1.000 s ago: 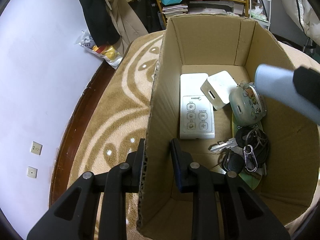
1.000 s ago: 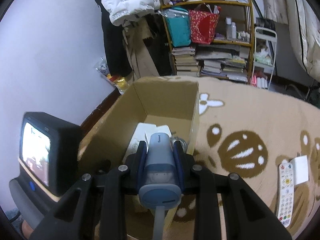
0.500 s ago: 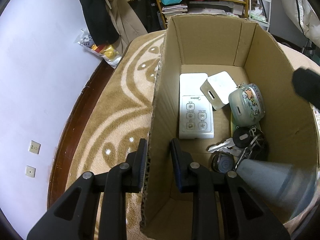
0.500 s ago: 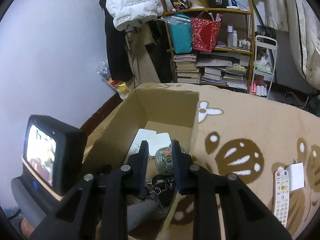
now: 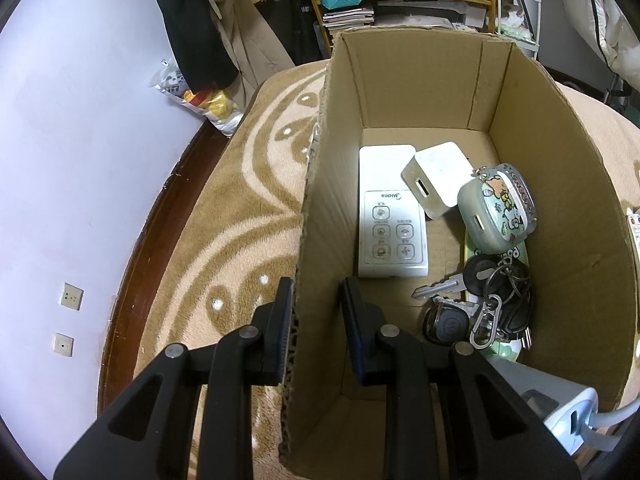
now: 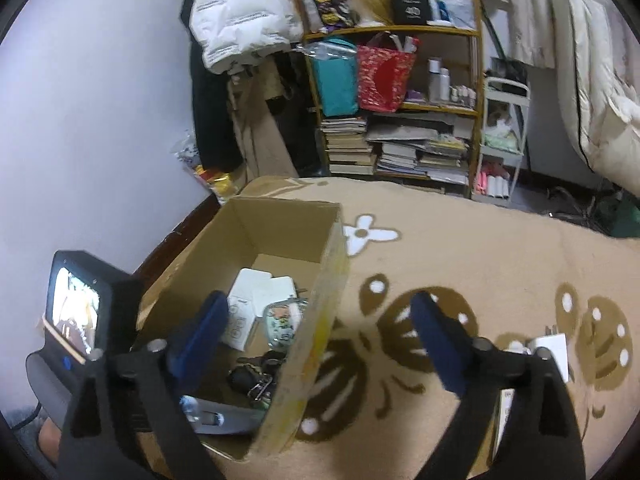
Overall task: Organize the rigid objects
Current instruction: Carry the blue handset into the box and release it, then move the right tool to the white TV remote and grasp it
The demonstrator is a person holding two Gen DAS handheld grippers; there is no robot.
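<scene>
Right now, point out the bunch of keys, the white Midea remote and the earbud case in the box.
bunch of keys (image 5: 486, 304), left wrist view, on the metal rings.
white Midea remote (image 5: 390, 220), left wrist view, on its button panel.
earbud case (image 5: 498, 208), left wrist view, on its cartoon-printed shell.

One cardboard box (image 5: 540, 168) stood there, and inside I counted one Midea remote (image 5: 390, 224), one white charger (image 5: 438, 182), one cartoon earbud case (image 5: 498, 210), one bunch of keys (image 5: 480, 304) and one grey-blue device (image 5: 560, 412).
</scene>
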